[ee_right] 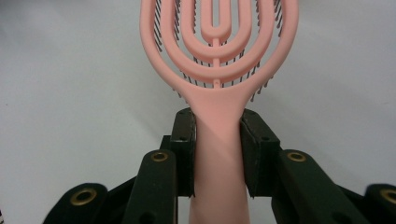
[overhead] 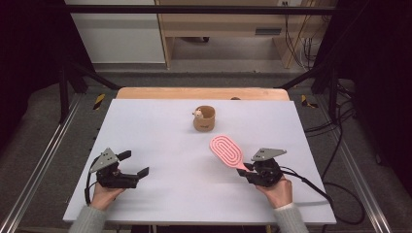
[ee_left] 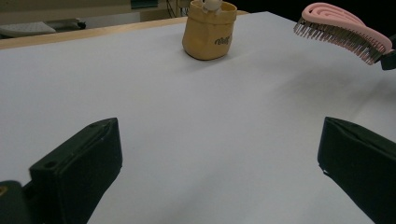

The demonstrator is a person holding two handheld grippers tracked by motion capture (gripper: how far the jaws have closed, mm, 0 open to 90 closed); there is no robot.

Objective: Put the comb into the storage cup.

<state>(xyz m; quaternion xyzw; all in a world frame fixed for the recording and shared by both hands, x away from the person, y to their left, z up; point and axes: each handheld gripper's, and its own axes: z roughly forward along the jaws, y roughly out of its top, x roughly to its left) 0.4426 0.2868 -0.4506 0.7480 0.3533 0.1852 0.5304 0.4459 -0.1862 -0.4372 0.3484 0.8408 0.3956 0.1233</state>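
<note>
Your white surface (overhead: 160,145) carries little, and the work on it appears to be at an early-to-middle stage. The pick-up is done: the pink hairbrush (overhead: 227,150) is off the surface, clamped by its handle in your right tool (overhead: 249,171). What is left, as I judge it, is the carry and the placing, most likely into the tan fabric pouch (overhead: 204,119), which stands upright well ahead of your right tool and a little to its left, with a small pale item at its rim that I cannot identify. In the right gripper view the two pads of the right tool (ee_right: 217,154) press on either side of the hairbrush (ee_right: 218,51) handle, just below where the handle widens into the head; the grip looks centred and square. The head projects forward from that tool, bristles facing down toward the surface, with a clear gap beneath them in the left gripper view, where the hairbrush (ee_left: 343,30) hangs well right of the pouch (ee_left: 208,31). Your left tool (overhead: 127,165) stands released, jaws spread wide with nothing between them, resting low near the front edge, well apart from both hairbrush and pouch.
</note>
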